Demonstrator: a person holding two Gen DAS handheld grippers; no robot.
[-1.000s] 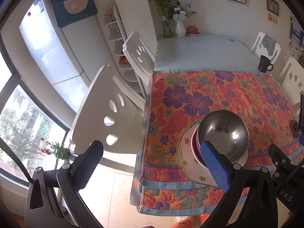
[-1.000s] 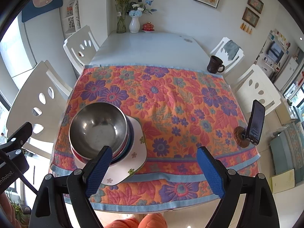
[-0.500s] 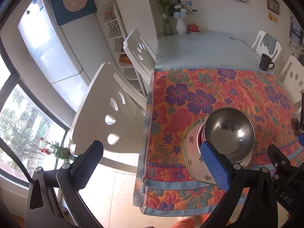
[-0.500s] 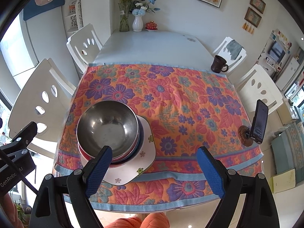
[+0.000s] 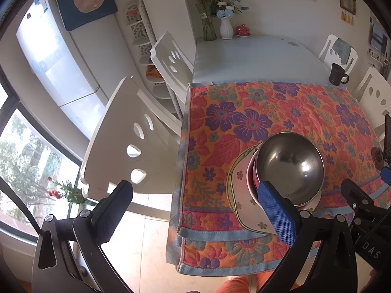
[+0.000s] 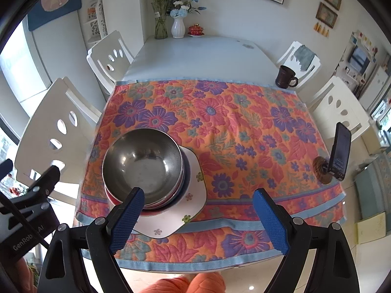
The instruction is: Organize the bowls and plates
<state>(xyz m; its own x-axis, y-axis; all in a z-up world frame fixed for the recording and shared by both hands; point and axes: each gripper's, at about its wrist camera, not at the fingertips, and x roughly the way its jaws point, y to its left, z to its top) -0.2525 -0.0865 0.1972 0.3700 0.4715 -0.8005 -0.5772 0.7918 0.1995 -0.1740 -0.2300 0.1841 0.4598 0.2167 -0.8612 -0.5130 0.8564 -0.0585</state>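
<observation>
A steel bowl (image 6: 143, 161) (image 5: 290, 166) sits on top of a stack of pink and blue bowls (image 6: 182, 185), which rests on a white flowered plate (image 6: 188, 202) (image 5: 240, 193) near the front left of the floral cloth. My right gripper (image 6: 198, 213) hovers open above the table's front edge, its left finger over the stack's near rim. My left gripper (image 5: 195, 210) is open too, out past the table's left edge, with its right finger in front of the stack. Neither holds anything.
A dark mug (image 6: 284, 77) stands at the far right of the cloth. A phone on a round stand (image 6: 338, 155) sits at the right edge. Vases with flowers (image 6: 177, 26) are at the table's far end. White chairs (image 5: 129, 141) line both sides.
Both views have shifted a little, the stack sliding rightward in each. The stack itself has not moved, and both grippers stay open.
</observation>
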